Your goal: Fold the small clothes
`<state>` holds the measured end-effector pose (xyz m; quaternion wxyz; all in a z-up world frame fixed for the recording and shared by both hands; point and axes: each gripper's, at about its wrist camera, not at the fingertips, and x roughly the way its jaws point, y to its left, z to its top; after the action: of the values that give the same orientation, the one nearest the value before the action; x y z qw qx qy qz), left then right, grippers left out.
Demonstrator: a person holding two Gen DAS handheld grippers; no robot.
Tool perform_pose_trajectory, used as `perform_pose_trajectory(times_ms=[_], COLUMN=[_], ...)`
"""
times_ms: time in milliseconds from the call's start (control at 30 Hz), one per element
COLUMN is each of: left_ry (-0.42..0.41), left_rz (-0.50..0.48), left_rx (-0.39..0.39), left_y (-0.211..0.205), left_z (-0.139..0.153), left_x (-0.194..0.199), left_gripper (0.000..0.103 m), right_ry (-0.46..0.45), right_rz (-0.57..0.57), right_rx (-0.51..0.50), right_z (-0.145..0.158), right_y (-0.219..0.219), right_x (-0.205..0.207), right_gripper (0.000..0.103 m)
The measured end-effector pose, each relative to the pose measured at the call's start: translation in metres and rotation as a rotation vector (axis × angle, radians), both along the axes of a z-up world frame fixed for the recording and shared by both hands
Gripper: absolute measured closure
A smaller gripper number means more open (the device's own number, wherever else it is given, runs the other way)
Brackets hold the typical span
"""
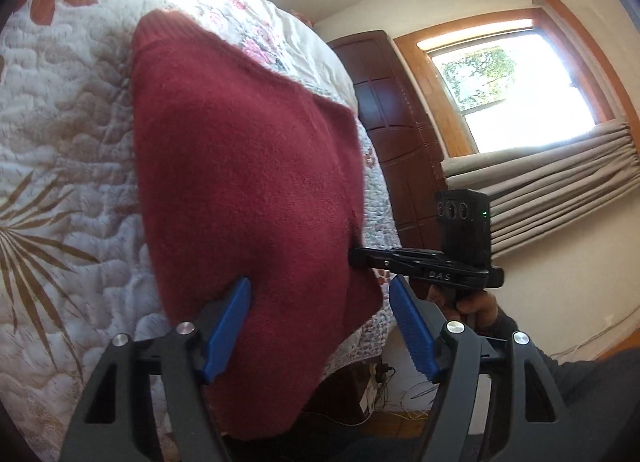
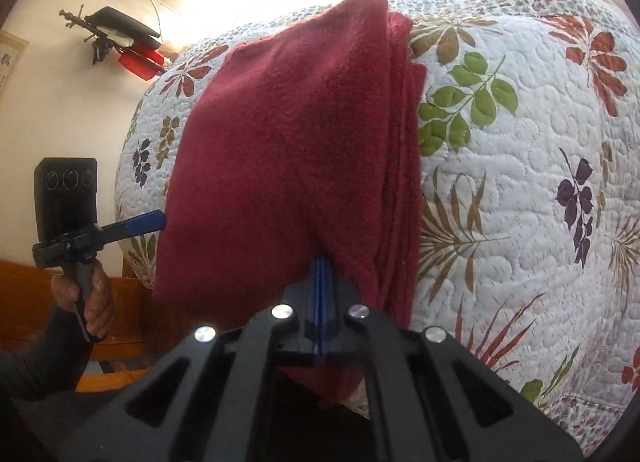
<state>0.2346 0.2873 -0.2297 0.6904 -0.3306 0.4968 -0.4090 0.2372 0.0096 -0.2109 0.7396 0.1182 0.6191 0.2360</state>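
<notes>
Right wrist view: the right hand-held gripper (image 2: pixel 322 262) is clamped on the near edge of a dark red knitted garment (image 2: pixel 288 149), its blue fingers pressed together with cloth pinched between them. The garment lies on a quilted floral bedspread (image 2: pixel 520 165), close to the edge of the bed, with a stack of folded layers showing along its right side and its near end drooping over the bed's edge. Left wrist view: the left hand-held gripper (image 1: pixel 320 302) has its blue fingers (image 1: pixel 228 318) spread apart, straddling the near corner of the same garment (image 1: pixel 240 165) without closing on it; the right hand-held gripper (image 1: pixel 360 256) appears side-on, biting the cloth edge.

Step in hand, as judged: one fold appears already made, and the near edge is being taken up for the next fold. Only one side is secured. The next move calls for the left fingers to close on the opposite near corner, so that both corners can be lifted level and carried toward the ribbed far hem (image 1: pixel 164 27).

Surroundings: a dark wooden door (image 1: pixel 392 133), a window (image 1: pixel 516 89) with gathered curtain (image 1: pixel 552 181), and cables on the floor (image 1: pixel 400 406) sit beyond the bed. Nothing lies on the quilt in the fold's path; the overhang at the bed's edge is the main risk, as thick knit may slide off if released
</notes>
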Motion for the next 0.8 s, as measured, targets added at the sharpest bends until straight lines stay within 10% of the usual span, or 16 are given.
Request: perform_pose_trajectory(times_ms=[500, 600, 667, 800], left_ry=[0.075, 0.103, 0.11, 0.01], left_rz=[-0.022, 0.068, 0.151, 0.308], left_rx=[0.096, 0.201, 0.312, 0.431], left_y=[-0.006, -0.008, -0.007, -0.004], left_z=[-0.036, -0.016, 0.002, 0.054], left_x=[-0.049, -0.067, -0.088, -0.148], left_gripper=[0.021, 0.011, 0.008, 0.004], right_ry=[0.057, 0.003, -0.068, -0.128], right_rz=[-0.058, -0.071, -0.101, -0.14], right_rx=[0.004, 0.029, -0.014, -0.063], right_z=[-0.026, -0.006, 0.014, 0.037], right_y=[-0.018, -0.02, -0.021, -0.01], right_x=[-0.038, -0.051, -0.067, -0.109], right_gripper=[0.103, 0.082, 0.041, 0.016])
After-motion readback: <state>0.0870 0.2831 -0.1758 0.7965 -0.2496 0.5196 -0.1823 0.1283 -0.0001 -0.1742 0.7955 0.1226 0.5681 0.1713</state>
